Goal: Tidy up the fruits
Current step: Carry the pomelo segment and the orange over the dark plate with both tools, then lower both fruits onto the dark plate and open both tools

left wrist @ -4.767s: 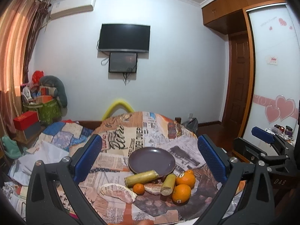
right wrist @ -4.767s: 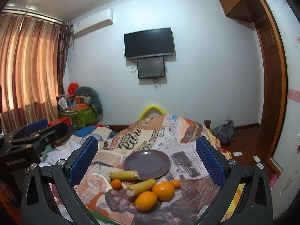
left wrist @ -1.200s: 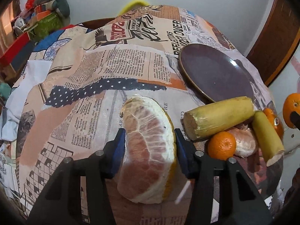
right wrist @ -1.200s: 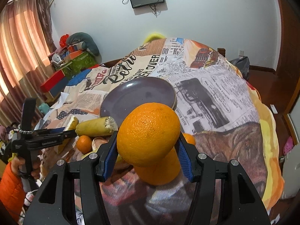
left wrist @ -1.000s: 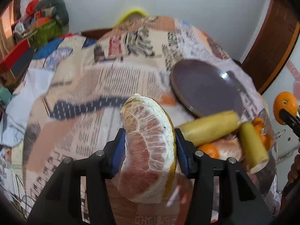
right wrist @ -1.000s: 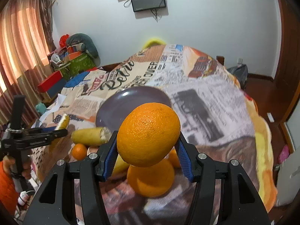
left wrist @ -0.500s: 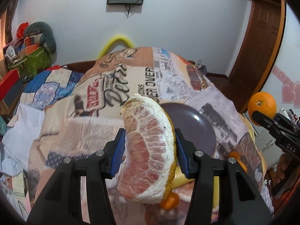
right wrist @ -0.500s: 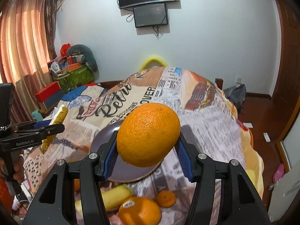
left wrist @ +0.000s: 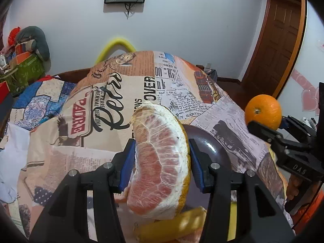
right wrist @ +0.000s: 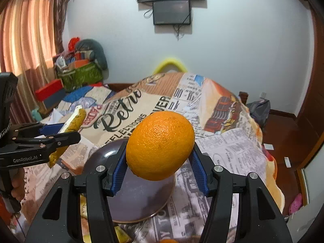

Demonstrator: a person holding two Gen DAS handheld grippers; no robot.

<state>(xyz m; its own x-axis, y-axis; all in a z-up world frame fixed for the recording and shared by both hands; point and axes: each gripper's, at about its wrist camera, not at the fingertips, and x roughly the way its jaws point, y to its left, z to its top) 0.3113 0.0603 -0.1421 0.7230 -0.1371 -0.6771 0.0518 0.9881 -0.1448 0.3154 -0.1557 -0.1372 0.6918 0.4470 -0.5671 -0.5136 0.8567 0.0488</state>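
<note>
My left gripper (left wrist: 161, 168) is shut on a peeled pomelo wedge (left wrist: 160, 162) and holds it up above the table, near the left edge of the dark purple plate (left wrist: 214, 151). My right gripper (right wrist: 160, 168) is shut on a large orange (right wrist: 160, 144) and holds it above the same plate (right wrist: 139, 200). The left gripper with the wedge (right wrist: 68, 127) shows at the left of the right wrist view. The orange (left wrist: 263, 111) in the right gripper shows at the right of the left wrist view. A yellow sugarcane piece (left wrist: 172, 228) lies below the wedge.
The table wears a newspaper-print cloth (left wrist: 113, 105). More fruit lies at its near edge, mostly hidden (right wrist: 119, 232). A yellow chair back (right wrist: 170, 63) stands behind the table. Boxes and bags (right wrist: 79, 75) pile up at the left; a wooden door (left wrist: 277, 46) is at the right.
Both grippers have risen and tilted up with their fruit held. They now hover over the plate, which sits closer below them than half a second ago.
</note>
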